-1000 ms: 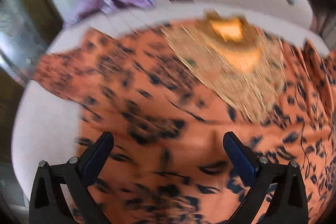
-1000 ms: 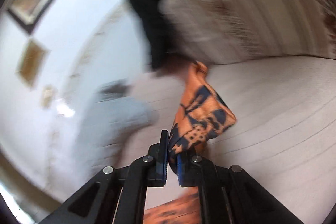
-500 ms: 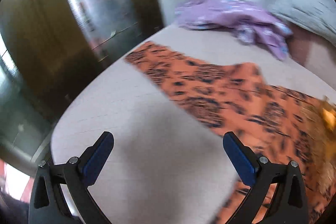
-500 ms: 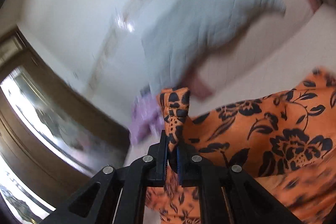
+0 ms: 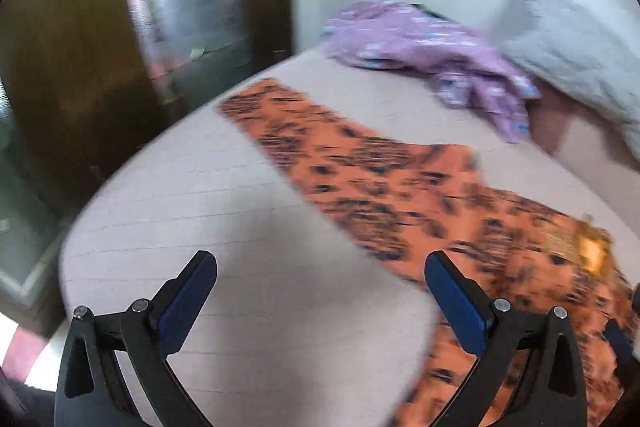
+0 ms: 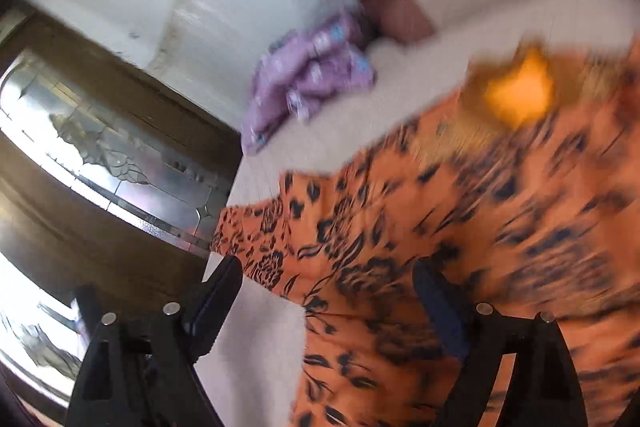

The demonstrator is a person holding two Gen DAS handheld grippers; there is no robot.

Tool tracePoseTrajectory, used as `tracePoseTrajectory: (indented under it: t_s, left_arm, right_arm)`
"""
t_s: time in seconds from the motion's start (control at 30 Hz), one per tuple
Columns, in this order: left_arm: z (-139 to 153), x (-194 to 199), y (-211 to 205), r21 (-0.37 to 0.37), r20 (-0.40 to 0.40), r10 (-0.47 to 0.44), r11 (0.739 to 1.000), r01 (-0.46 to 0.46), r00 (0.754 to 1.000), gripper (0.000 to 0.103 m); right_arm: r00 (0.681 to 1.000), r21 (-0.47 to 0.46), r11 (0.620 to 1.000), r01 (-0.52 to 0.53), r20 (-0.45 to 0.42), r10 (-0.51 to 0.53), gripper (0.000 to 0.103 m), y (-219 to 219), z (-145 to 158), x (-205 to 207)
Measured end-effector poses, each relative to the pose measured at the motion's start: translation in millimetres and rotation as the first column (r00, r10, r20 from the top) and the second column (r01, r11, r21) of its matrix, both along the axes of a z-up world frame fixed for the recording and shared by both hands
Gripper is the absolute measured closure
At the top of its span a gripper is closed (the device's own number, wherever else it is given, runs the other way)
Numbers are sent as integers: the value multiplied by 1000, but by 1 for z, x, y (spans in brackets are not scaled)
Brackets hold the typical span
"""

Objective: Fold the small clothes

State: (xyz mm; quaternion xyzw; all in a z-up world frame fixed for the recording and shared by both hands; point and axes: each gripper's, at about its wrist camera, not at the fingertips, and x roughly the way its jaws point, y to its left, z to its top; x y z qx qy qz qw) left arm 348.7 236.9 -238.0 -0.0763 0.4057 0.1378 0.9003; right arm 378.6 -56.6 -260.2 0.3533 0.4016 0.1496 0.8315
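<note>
Surface: pale bed [image 5: 208, 211], wardrobe beyond.
Garment: orange floral top [image 6: 460, 227] spread flat on the bed.
Left gripper [image 5: 320, 291]: wide open, empty.
Right gripper [image 6: 328, 291]: jaws opening, gripping nothing.
Risk: the released sleeve may land crooked, spoiling the fold.

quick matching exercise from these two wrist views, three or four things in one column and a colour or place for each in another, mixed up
1. patterned garment
2. crumpled garment
3. pillow
4. left gripper

a. purple, heaped near the pillow
b. grey-white, at the bed's far end
c. orange with dark print, spread on the bed
d. jaws apart over bare sheet

Pairs: 1-c, 2-a, 3-b, 4-d
</note>
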Motion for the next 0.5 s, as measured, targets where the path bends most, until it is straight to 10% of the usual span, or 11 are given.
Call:
tracePoseTrajectory:
  t_s: [0.23,0.37,0.5]
  left_arm:
    - [-6,15,-75,-131,67,-285,947,292,956,4]
    - [-38,42,-100,-196,-15,-363,915,353,932,42]
    - [-62,62,-110,-220,-73,-372,911,349,925,47]
  right_arm:
    - [991,-200,970,135,2,-137,45,-112,13,-46]
    - [953,-162,951,263,-112,-283,59,-167,-25,-56]
    - [912,-98,927,361,-170,-373,64,-208,-41,-48]
